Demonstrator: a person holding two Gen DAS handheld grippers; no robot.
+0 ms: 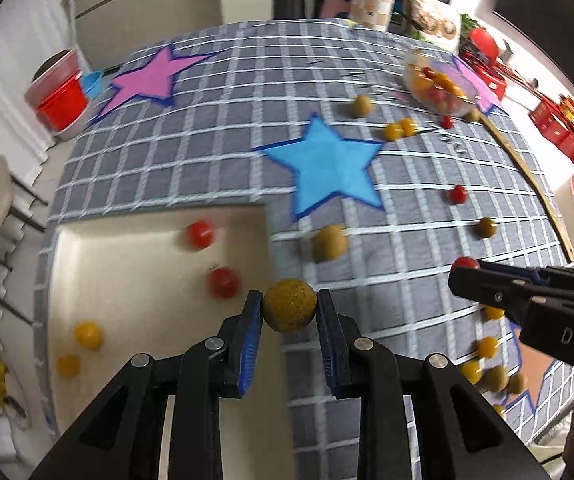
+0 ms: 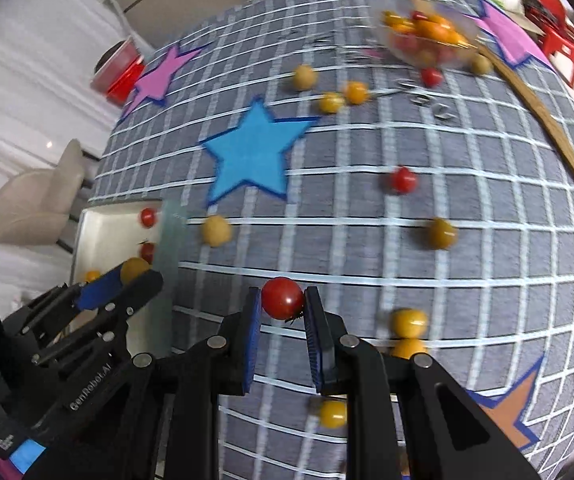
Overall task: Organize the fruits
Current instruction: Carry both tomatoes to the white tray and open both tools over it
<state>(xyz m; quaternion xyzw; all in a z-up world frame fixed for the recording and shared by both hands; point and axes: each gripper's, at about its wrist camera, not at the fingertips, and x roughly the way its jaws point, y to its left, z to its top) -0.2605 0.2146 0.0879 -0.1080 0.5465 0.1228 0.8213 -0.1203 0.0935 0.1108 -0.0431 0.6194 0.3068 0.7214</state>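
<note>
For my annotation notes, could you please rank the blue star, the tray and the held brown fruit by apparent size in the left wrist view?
1. tray
2. blue star
3. brown fruit, inflated by nearness, in the left gripper

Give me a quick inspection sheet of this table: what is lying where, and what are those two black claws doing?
Surface: grey checked cloth with a blue star and a pink star.
Job's things: pale tray holding red and yellow tomatoes; clear bowl of mixed fruit at the far side; loose fruits scattered on the cloth.
Clutter: small metal bits near the bowl, too blurred to name.
Grippers: left gripper shut on a brownish-yellow fruit; right gripper shut on a red tomato.
Cables: nothing seen.
Surroundings: red bin, beige chair.
</note>
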